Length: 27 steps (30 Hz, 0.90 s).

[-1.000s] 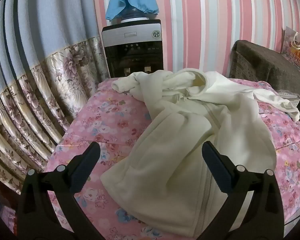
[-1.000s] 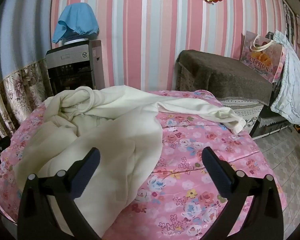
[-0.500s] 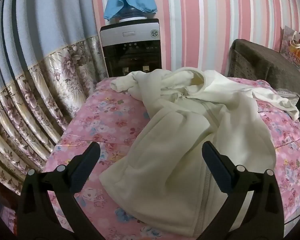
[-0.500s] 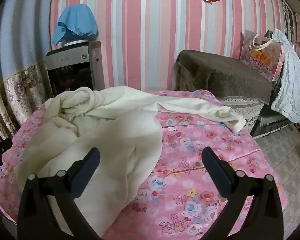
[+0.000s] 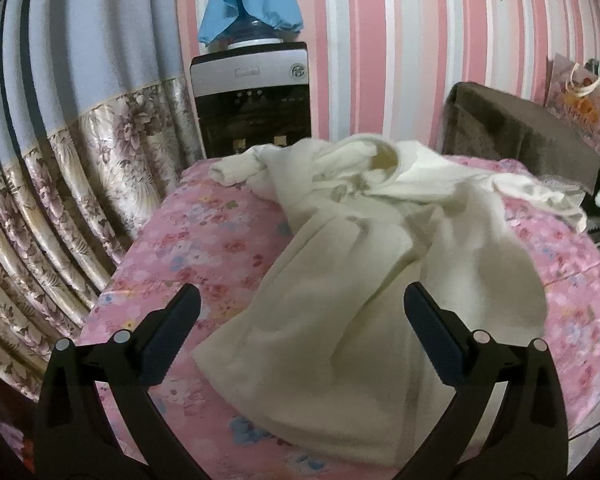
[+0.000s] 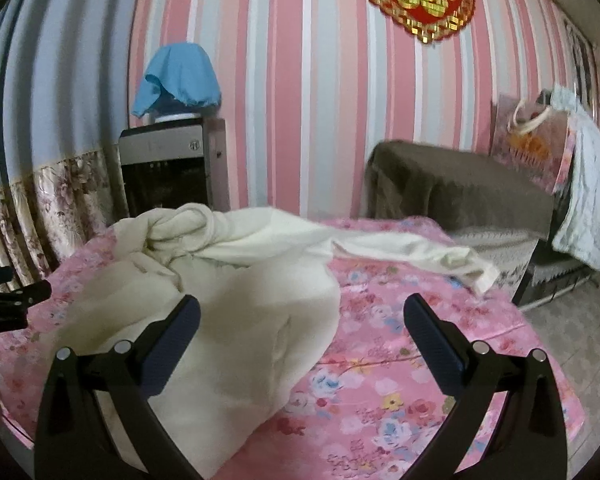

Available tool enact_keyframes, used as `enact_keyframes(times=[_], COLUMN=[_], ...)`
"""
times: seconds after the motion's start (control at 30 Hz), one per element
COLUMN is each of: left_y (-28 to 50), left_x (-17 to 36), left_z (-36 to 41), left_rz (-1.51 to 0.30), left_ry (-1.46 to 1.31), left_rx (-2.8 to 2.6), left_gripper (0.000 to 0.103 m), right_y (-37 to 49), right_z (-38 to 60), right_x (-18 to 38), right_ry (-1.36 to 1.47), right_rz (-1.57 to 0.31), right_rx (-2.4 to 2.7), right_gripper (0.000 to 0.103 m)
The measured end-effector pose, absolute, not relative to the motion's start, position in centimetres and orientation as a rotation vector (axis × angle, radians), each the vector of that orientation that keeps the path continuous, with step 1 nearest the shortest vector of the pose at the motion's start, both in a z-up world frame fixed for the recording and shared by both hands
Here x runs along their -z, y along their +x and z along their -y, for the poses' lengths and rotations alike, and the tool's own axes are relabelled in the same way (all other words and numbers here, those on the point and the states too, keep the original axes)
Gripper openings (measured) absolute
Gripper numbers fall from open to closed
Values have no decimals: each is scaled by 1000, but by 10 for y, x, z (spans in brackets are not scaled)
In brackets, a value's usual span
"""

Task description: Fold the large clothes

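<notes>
Cream coat (image 5: pixel 364 272) lies crumpled on my pink floral tabletop (image 5: pixel 204 240).
My left gripper (image 5: pixel 300 320) and right gripper (image 6: pixel 300 320) hover spread, holding nothing; the coat's near hem seems cut off below.

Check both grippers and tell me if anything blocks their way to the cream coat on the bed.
Nothing visible does. The left gripper and right gripper are open above the cream coat, which lies crumpled on the floral bedspread with nothing on it.
</notes>
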<state>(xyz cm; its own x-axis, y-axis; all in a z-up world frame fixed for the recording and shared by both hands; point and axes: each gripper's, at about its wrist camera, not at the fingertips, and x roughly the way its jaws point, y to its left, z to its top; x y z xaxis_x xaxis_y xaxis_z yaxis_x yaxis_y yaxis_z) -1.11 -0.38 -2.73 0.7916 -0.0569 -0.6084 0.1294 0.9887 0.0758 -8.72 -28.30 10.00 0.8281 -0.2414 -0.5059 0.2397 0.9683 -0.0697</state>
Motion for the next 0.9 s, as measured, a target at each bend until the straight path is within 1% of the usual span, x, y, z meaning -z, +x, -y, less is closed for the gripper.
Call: enact_keyframes(times=[0.07,0.1,0.23,0.37,0.43,0.57,0.6,0.63,0.67,0.7,0.73,0.77,0.8,0.83,0.9], left_y=[-7,-6,2,13,21,38,43,50,56,63,68,71,73,74,68], left_x=[38,43,66,84,91,101,104,108,112,117,120,122,123,122,115], left_z=[-3,-6,-23,-36,-40,-39,-37,-35,-33,-31,-31,-30,-30,-31,-30], left_rz=[-681,-689,-735,-775,-794,-814,-822,-834,-855,-885,-909,-924,-934,-942,-934], left_ry=[130,132,147,138,128,122,122,119,112,96,75,57,40,25,6], left_rx=[97,107,103,117,133,179,192,208,232,257,277,294,306,318,333], left_gripper=[100,100,100,100,100,100,100,93,88,76,65,60,48,42,41], right_y=[-81,-74,-65,-57,-47,-24,-19,-13,-9,-4,-1,2,3,2,-4], right_z=[289,295,304,309,310,305,303,301,299,297,295,295,294,295,302], right_x=[-84,-71,-37,-13,-1,23,29,33,38,39,37,33,27,20,-5], right_ry=[4,36,107,170,185,228,233,240,249,263,264,258,238,225,217], right_rz=[-615,-686,-786,-836,-860,-924,-940,-952,-961,-961,-946,-937,-907,-875,-789], right_rx=[256,236,190,152,125,40,27,13,-8,-40,-61,-74,-84,-88,-84], right_gripper=[102,102,102,101,96,76,74,71,56,39,32,24,19,17,16])
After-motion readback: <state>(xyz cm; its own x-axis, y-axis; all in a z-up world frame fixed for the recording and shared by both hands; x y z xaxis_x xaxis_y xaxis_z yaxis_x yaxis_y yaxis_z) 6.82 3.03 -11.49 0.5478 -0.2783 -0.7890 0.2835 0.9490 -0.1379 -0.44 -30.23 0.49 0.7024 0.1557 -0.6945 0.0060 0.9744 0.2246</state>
